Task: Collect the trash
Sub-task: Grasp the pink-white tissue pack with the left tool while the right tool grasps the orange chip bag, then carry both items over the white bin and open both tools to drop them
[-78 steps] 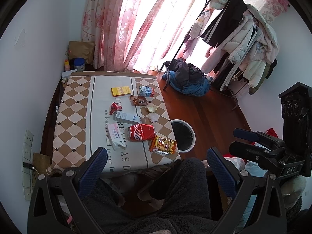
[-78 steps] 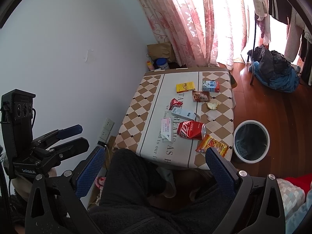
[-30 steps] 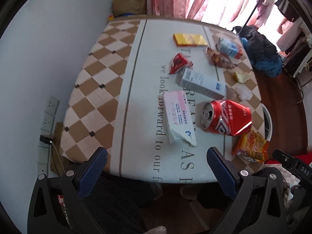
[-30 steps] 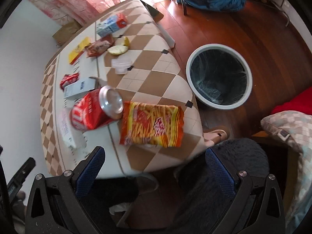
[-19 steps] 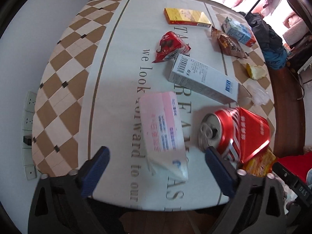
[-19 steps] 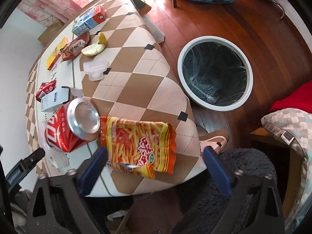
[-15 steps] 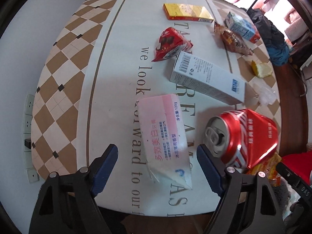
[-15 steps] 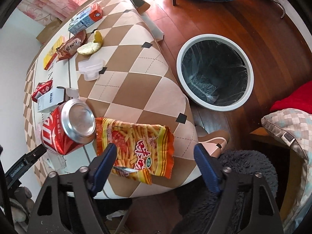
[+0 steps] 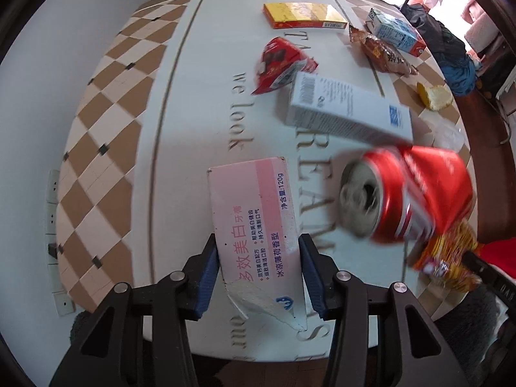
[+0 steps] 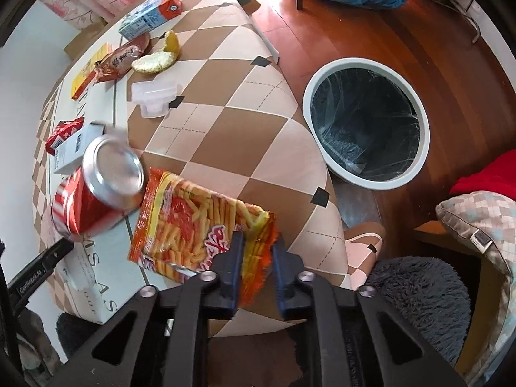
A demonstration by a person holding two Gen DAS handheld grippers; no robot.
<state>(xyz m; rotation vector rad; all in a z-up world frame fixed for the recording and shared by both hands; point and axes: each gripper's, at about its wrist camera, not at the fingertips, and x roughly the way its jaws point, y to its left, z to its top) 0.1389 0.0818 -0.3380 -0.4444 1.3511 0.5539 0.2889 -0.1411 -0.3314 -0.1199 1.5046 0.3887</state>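
My left gripper point(image 9: 258, 258) is shut on a pink toothpaste box point(image 9: 254, 219) that lies on the table. My right gripper point(image 10: 258, 251) is shut on the near edge of an orange snack bag point(image 10: 196, 229) at the table's corner. A dented red can point(image 9: 409, 193) lies between box and bag, blurred; it also shows in the right wrist view point(image 10: 96, 187). The white trash bin point(image 10: 312, 96) with a black liner stands on the floor right of the table.
Farther on the checked table point(image 9: 106, 103): a white carton point(image 9: 345, 113), red wrapper point(image 9: 277, 61), yellow box point(image 9: 303, 14), brown packet point(image 9: 383, 53), milk carton point(image 9: 396, 34), fruit peel point(image 10: 161, 53), clear plastic cup point(image 10: 154, 96). A cushion point(image 10: 477, 225) lies at right.
Both grippers moved down to the table and closed, the left on the toothpaste box, the right on the snack bag. The red can is now blurred by motion.
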